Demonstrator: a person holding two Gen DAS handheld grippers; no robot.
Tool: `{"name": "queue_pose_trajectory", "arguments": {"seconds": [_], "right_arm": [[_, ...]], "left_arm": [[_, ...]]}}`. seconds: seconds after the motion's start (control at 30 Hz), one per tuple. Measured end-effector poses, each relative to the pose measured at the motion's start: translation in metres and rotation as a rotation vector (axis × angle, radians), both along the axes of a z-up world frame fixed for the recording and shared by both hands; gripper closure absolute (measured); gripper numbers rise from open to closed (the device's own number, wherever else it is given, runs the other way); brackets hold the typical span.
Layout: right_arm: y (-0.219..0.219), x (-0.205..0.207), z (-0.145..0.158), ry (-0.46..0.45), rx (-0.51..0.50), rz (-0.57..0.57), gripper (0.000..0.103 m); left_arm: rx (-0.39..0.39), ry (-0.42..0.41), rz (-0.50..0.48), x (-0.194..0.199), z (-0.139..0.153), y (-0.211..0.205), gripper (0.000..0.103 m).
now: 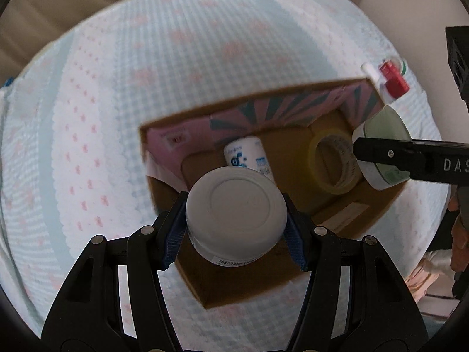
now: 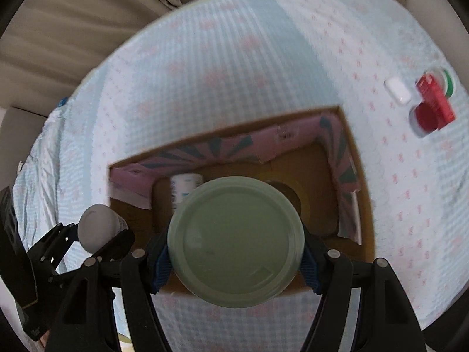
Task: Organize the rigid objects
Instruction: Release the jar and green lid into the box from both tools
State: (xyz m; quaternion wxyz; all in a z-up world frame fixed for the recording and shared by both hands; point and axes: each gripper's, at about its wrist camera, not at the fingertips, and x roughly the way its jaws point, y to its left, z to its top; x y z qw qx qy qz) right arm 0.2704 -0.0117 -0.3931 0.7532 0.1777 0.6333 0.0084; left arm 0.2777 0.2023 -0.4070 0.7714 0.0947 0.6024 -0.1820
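**Cardboard box on a bed, a jar poised above it in each gripper**

Cardboard, brown and open-topped, forms a box (image 1: 346, 214) sitting on a bed covered by a pale blue quilted bedspread (image 1: 117, 88) with small pink motifs. The box's inner walls show pink and teal printed panels.

Seen from the left wrist, the left gripper (image 1: 236, 228) points steeply down over the box. Its blue-padded fingers (image 1: 173, 237) press on both sides of a white-lidded jar (image 1: 236, 202), which is clamped between them, lid facing the camera, above the near part of the box.

Seen from the right wrist, the right gripper (image 2: 236, 261) also points steeply down. Its fingers (image 2: 309, 272) are closed against a wider jar with a pale green lid (image 2: 234, 240), held over the near edge of the box. The left wrist view shows this same jar at the box's right rim, with the right gripper's black finger across it.

Inside the box, on its floor, a white bottle with blue print (image 1: 246, 155) lies on its side near the far wall, and a roll of yellowish tape (image 1: 334, 161) sits to its right.

Outside the box, beyond its far right corner on the bedspread, rest a small white oblong object (image 2: 397, 91) and a clear container with a red cap (image 2: 433, 105); its details are blurred.

Beige curtain folds (image 2: 73, 23) hang behind the bed.
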Motion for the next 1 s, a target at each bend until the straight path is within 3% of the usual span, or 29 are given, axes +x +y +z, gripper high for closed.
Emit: {"name": "queue_pose_trajectory", "arguments": {"seconds": [0.13,0.33,0.37,0.4,0.43,0.5,0.6,1.0], "right_arm": [[-0.002,0.004,-0.027,0.062,0.046,-0.009,0.036],[0.003,0.006,-0.048,0.131,0.108,0.010,0.036],[0.003,0.006,-0.051,0.141,0.117,0.005,0.036],[0.003,0.006,-0.052,0.148,0.122,0.000,0.033],[0.004,0.005,-0.053,0.150,0.126,-0.004,0.021],[0.003,0.003,-0.048,0.104,0.133,-0.027,0.000],[-0.001,-0.001,-0.036,0.041,0.127,-0.030,0.000],[-0.009,-0.016,-0.020,0.011,0.087,-0.049,0.000]], "left_arm": [[0.022,0.025,-0.023,0.001,-0.017,-0.002,0.047],[0.034,0.024,-0.037,0.004,-0.019,-0.007,0.047],[0.031,0.017,-0.043,0.004,-0.017,-0.009,0.040],[0.022,0.013,-0.054,0.003,-0.015,-0.010,0.010],[0.018,0.010,-0.063,0.003,-0.013,-0.011,0.001],[-0.002,-0.010,-0.077,-0.001,-0.008,-0.013,0.000],[-0.007,-0.013,-0.083,-0.007,-0.009,-0.012,0.000],[-0.030,0.002,-0.041,-0.025,-0.004,-0.007,0.000]]}}
